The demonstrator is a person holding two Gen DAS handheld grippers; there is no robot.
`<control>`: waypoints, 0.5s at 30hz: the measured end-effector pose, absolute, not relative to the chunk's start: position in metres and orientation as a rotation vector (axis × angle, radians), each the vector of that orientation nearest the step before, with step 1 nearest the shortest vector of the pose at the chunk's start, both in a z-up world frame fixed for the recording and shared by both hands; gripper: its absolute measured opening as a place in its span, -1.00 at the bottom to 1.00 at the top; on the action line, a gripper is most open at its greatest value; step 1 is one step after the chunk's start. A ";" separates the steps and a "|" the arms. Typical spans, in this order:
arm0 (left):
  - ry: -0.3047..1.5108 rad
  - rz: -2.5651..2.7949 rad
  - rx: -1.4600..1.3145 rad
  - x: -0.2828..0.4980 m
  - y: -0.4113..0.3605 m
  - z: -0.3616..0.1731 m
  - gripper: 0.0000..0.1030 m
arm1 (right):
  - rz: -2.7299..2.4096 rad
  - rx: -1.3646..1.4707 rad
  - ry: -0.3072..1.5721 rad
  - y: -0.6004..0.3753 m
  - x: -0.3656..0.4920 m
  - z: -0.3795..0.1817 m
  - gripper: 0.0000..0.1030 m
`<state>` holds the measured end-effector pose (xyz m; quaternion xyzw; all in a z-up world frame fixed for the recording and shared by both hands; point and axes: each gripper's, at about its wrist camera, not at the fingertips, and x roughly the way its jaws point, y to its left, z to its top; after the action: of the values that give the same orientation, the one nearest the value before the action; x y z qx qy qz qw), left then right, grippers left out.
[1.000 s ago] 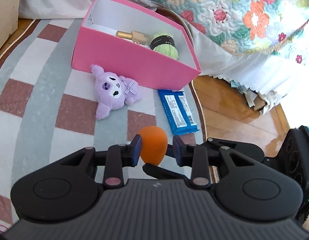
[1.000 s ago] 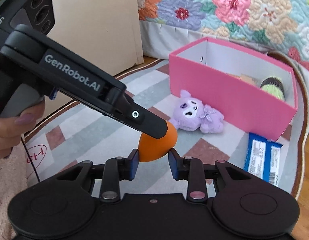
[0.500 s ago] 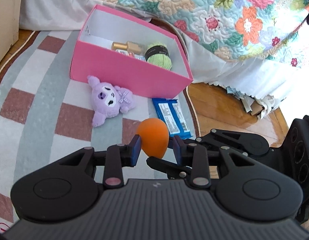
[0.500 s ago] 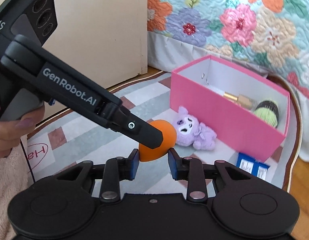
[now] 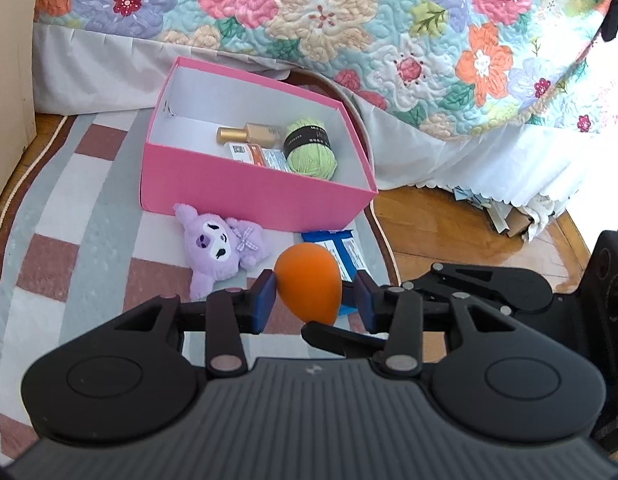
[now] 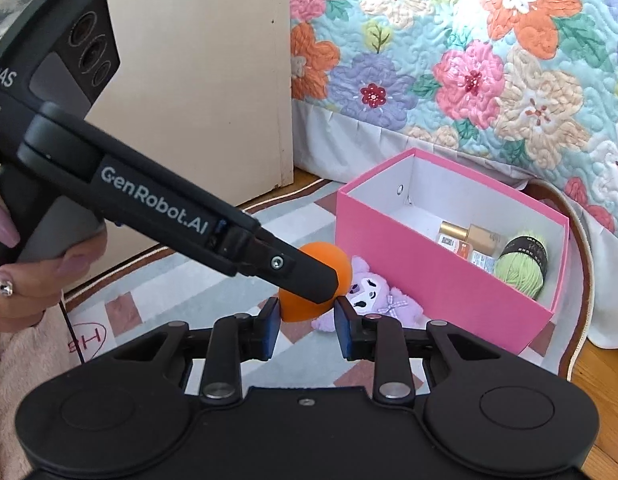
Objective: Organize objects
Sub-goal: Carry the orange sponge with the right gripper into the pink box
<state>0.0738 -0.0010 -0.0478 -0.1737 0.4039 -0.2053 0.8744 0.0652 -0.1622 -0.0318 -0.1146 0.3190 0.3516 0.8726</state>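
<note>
An orange egg-shaped sponge (image 5: 309,282) is held in the air between both grippers. In the left wrist view my left gripper (image 5: 315,300) has its left pad against the sponge, with a gap at the right pad. My right gripper (image 6: 303,320) is shut on the sponge (image 6: 309,308) from the side. A pink box (image 5: 245,196) on the rug holds a gold bottle (image 5: 249,134), a small carton and green yarn (image 5: 311,152). A purple plush toy (image 5: 221,248) and a blue packet (image 5: 341,248) lie in front of the box.
A flowered quilt (image 5: 349,20) hangs over the bed behind the box. A beige cabinet (image 6: 197,92) stands at the left. The striped rug (image 5: 69,208) ends at bare wood floor (image 5: 441,232) on the right. A hand (image 6: 37,272) holds the left gripper's handle.
Both grippers have risen with the orange sponge and tilted up, so more of the box's inside and the quilt shows. The left gripper's right pad now stands off the sponge.
</note>
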 end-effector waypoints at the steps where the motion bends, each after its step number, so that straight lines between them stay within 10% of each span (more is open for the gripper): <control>1: 0.841 -0.426 -0.365 0.075 -0.001 -0.047 -0.19 | 0.733 -0.237 0.662 -0.162 0.065 -0.032 -0.36; 15: 0.790 -0.427 -0.384 0.086 -0.004 -0.025 -0.26 | 0.704 -0.266 0.595 -0.163 0.072 -0.007 -0.36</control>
<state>0.0863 -0.0042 -0.0249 -0.1846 0.3794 -0.2049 0.8832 0.0717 -0.1633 -0.0073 -0.1281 0.2864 0.3386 0.8871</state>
